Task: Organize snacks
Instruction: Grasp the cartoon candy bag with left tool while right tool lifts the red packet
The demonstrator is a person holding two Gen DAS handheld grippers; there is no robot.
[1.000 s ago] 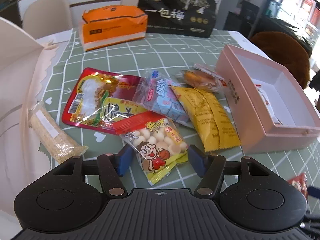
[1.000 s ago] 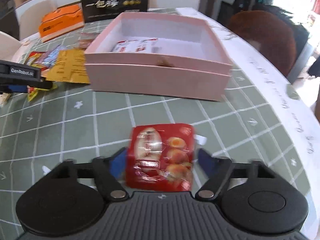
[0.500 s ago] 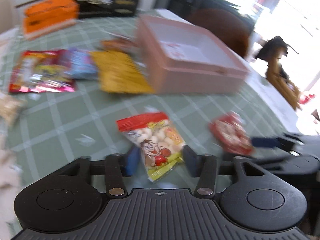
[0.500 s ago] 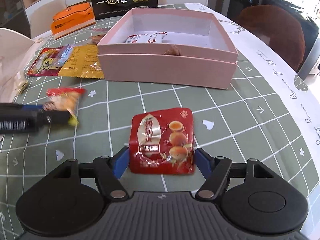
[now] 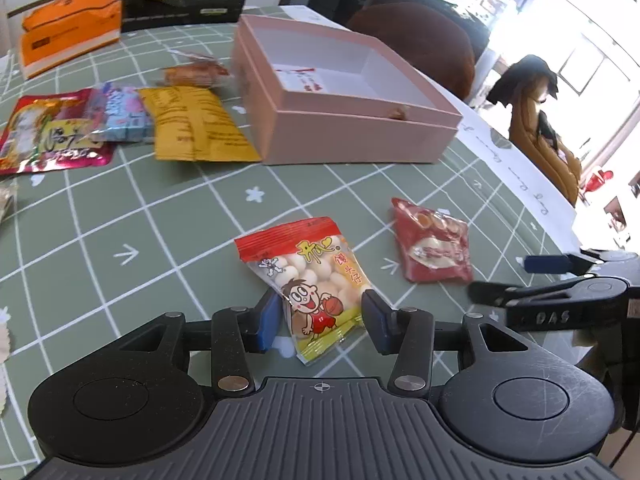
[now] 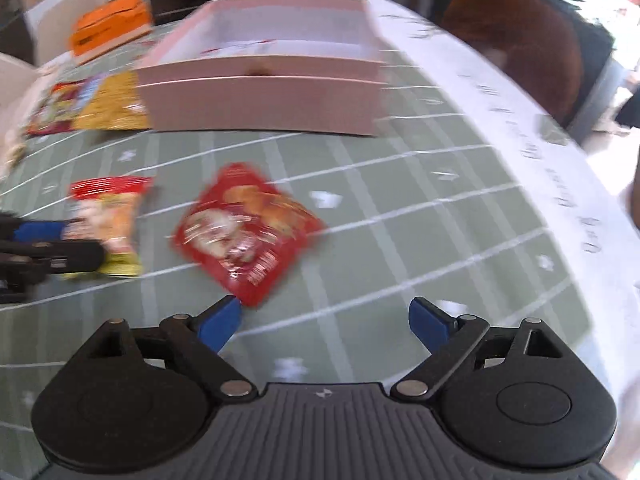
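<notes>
Clamped near its bottom edge by the left gripper (image 5: 320,322), the cartoon snack bag (image 5: 310,280) is held only by slippery film, so it could be pulled out of the pads or swing loose if it is carried quickly. The right gripper (image 6: 324,318) is seen with its jaws wide apart and nothing between them; the red packet (image 6: 248,232) lies flat on the green checked tablecloth (image 6: 420,240), just ahead of the left pad and turned at an angle, so a closing grasp could catch only a corner or push it away. Both tools are close together, and a collision could be caused if both are moved at once. Farther off, the pink box (image 5: 344,108) stands open with one packet already inside; its near wall could be struck by a low approach. Beyond to the left, the yellow packet (image 5: 196,124) lies against the box.
</notes>
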